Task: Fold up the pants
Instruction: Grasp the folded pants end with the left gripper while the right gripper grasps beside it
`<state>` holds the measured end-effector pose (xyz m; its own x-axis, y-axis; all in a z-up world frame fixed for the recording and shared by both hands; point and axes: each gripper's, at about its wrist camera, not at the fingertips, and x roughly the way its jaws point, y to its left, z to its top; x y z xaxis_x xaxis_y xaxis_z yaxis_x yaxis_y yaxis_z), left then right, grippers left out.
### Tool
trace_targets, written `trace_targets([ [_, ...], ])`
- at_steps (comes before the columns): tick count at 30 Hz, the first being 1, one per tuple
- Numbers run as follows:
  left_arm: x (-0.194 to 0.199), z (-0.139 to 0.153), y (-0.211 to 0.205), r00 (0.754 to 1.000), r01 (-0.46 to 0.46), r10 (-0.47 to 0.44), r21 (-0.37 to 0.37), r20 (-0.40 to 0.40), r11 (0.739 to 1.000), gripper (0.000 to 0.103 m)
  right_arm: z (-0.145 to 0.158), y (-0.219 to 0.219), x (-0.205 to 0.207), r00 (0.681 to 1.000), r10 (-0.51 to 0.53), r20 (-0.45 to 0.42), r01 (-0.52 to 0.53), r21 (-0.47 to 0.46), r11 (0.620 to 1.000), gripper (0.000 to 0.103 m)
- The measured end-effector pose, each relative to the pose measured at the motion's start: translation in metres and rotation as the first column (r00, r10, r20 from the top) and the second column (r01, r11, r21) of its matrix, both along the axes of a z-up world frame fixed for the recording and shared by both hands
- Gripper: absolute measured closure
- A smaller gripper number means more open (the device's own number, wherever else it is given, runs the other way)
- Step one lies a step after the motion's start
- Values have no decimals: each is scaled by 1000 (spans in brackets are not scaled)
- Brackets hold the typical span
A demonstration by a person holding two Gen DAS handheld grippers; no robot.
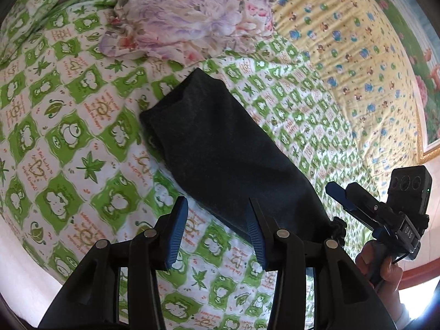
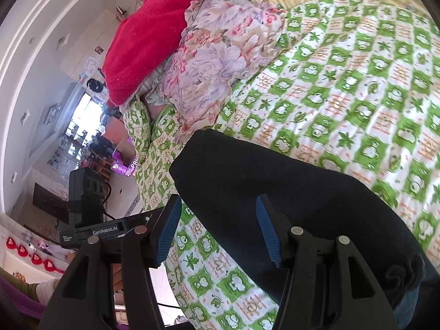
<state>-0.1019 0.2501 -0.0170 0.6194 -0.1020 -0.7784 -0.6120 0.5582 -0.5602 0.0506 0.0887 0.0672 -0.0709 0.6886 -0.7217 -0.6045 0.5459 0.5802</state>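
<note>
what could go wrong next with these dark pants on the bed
1. Both the left gripper and right gripper are open with nothing held, so the folded dark pants could spring apart.
2. The floral cloth lies close to the far end and could get snagged.

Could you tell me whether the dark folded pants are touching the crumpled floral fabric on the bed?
Apart: the left wrist view shows green patterned bedsheet between the pants and the floral fabric.
</note>
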Motion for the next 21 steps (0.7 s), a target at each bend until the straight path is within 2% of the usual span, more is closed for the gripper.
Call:
trace_targets([
  [10,-1,-14,17,999,-50,50,-33,-6,998,52,-11,39,10,997,83,8,-83,-44,996,42],
  [16,3,-33,32,996,-88,88,-112,-3,990,49,-29,74,25,988,156,8,-154,-97,983,41],
  [21,5,-44,41,993,-117,118,-143,-3,983,48,-43,111,36,968,249,27,-243,-143,960,40],
])
